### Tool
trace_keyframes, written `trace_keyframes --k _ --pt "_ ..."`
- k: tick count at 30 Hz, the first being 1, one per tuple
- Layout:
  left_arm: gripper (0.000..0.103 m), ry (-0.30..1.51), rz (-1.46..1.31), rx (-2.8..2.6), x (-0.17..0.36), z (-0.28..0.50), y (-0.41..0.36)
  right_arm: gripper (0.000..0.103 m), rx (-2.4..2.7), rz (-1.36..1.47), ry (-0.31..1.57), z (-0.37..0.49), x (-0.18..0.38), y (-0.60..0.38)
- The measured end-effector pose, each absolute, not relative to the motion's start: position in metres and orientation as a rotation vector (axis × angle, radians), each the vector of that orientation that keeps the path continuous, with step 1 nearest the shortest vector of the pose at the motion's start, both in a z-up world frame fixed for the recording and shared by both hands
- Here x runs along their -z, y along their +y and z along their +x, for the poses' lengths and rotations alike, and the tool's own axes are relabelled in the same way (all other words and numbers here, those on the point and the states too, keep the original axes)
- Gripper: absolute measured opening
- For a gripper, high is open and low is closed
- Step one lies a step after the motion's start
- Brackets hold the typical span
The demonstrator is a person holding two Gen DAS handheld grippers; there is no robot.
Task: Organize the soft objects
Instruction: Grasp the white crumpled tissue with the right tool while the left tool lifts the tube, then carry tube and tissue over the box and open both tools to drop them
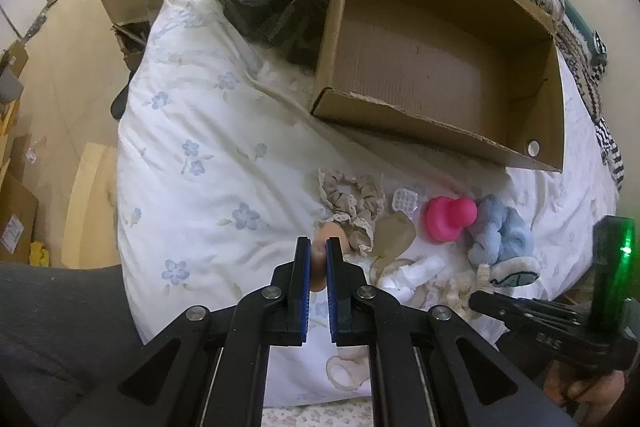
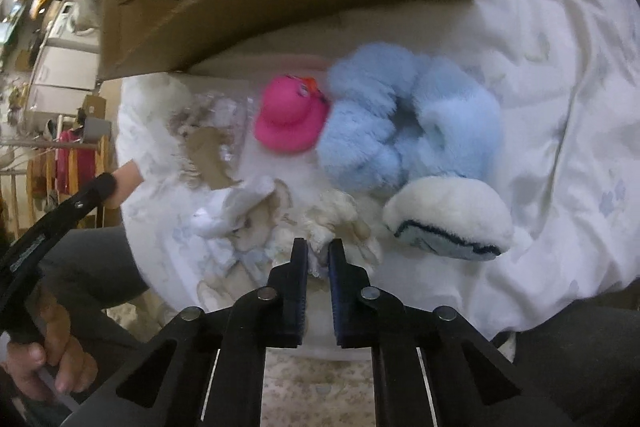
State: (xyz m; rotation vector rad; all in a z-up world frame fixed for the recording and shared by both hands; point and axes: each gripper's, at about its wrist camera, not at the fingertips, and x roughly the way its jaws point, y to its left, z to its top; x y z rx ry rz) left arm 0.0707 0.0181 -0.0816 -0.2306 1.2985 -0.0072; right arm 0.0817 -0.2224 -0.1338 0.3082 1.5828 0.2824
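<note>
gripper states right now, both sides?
Left gripper: closed on a small peach-coloured soft object.
Right gripper: closed, pinching a cream fluffy item on the bed.

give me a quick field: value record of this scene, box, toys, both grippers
surface: floral white duvet
box: open cardboard box, looks empty
loose items: pink rubber duck, blue fluffy scrunchie, beige lace scrunchie, white and blue plush piece
left gripper: shut on a small tan soft item
right gripper: shut on cream fluffy fabric
items in box: none visible
</note>
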Motion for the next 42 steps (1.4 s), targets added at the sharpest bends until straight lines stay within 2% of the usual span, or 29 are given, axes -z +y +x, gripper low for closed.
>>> trace_keyframes --k 18,30,42 --pt "0.007 1.188 -0.200 -0.033 0.057 0.067 0.021 0.012 -0.454 0.384 1.160 0.072 0.029 -0.227" --pt "0.007 1.040 -0.134 0.007 -0.004 0.087 0.008 0.012 -0.440 0.375 1.058 0.089 -0.006 -0.229" --pt "0.007 0.965 -0.096 0.030 -0.038 0.135 -0.003 0.012 -0.413 0.327 0.984 0.133 -0.039 -0.239"
